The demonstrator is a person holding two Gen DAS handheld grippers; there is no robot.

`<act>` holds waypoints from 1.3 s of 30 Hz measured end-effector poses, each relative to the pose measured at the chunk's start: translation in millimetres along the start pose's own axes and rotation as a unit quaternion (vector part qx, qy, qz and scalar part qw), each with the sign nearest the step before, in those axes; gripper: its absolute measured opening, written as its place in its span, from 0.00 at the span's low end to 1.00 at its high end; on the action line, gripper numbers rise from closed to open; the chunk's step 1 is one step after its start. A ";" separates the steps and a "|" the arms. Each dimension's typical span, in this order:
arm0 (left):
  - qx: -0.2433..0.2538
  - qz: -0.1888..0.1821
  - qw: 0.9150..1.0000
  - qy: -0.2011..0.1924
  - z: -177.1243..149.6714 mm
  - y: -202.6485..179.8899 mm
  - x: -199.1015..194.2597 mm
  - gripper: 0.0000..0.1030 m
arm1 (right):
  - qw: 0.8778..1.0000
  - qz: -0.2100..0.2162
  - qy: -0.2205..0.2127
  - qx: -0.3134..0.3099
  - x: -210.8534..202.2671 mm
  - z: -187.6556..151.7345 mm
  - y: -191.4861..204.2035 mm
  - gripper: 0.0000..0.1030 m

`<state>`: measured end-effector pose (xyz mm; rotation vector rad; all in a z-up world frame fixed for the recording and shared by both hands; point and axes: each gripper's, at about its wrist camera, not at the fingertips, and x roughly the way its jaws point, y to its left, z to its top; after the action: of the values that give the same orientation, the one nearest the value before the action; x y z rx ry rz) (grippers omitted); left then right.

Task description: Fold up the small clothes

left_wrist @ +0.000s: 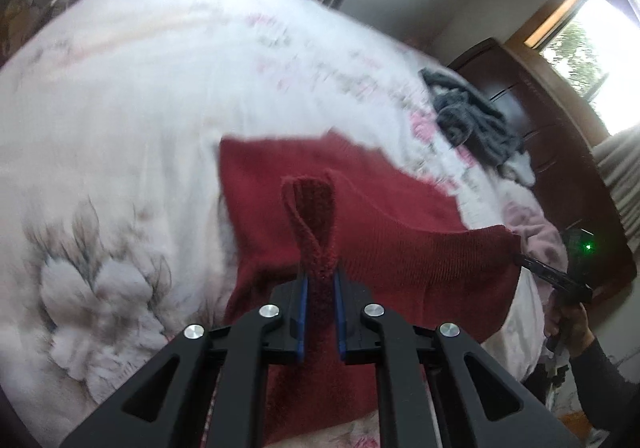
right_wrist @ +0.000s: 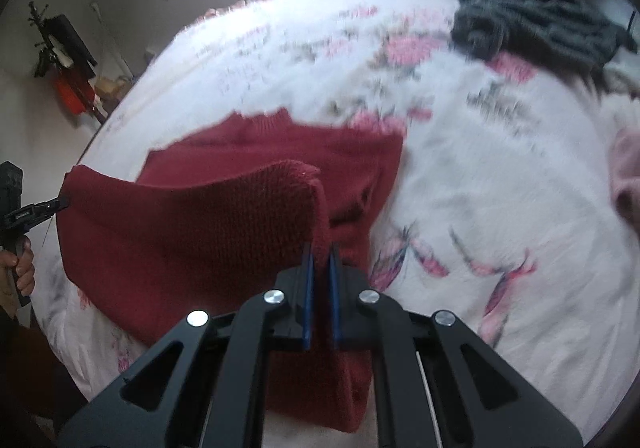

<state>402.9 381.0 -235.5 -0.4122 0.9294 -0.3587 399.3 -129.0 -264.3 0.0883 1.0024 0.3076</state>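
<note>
Two sets of black tongs with blue pads are each pinching an edge of a dark red knitted sweater (left_wrist: 400,240) and lifting its near side off a bed covered in a white fleecy blanket printed with pink and grey flowers (left_wrist: 120,107). The left tongs (left_wrist: 320,284) are closed down on a bunched ribbed strip of the knit that is standing up between the pads as a narrow loop. The right tongs (right_wrist: 320,260) are likewise nearly closed, gripping a folded-over corner of the same hem. Between the two grips the fabric is hanging as a taut band, while the far part of the sweater, with its neckline, is lying flat on the blanket.

Judging by the way it is draping and sagging, the sweater is soft, limp and moderately light, with a thick, grippy knit that is unlikely to slip from the pads but likely to stretch if pulled hard. Holding it at the two corners of one edge, as now, looks sensible for carrying that edge over in an even fold.

Farther back on the bed a crumpled dark grey knitted garment (right_wrist: 532,19) is lying, and a pale pink fuzzy garment (right_wrist: 624,179) is sitting at the bed's edge.
</note>
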 end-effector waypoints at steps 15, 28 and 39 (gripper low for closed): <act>-0.018 0.023 0.999 0.021 117.5 24.4 80.7 0.10 | 0.996 0.002 0.019 0.088 76.5 108.6 -46.5 0.05; -0.047 0.041 0.997 0.038 156.1 51.5 133.7 0.09 | 0.996 -0.019 0.026 0.085 118.6 155.5 -54.9 0.05; -0.093 0.063 0.989 0.094 163.8 98.2 201.9 0.09 | 0.994 -0.045 0.056 0.084 176.6 165.9 -69.6 0.05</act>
<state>661.1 402.1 -336.3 -0.4939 1.1721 -0.1985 641.7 -132.2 -333.7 0.1799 1.1404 0.1471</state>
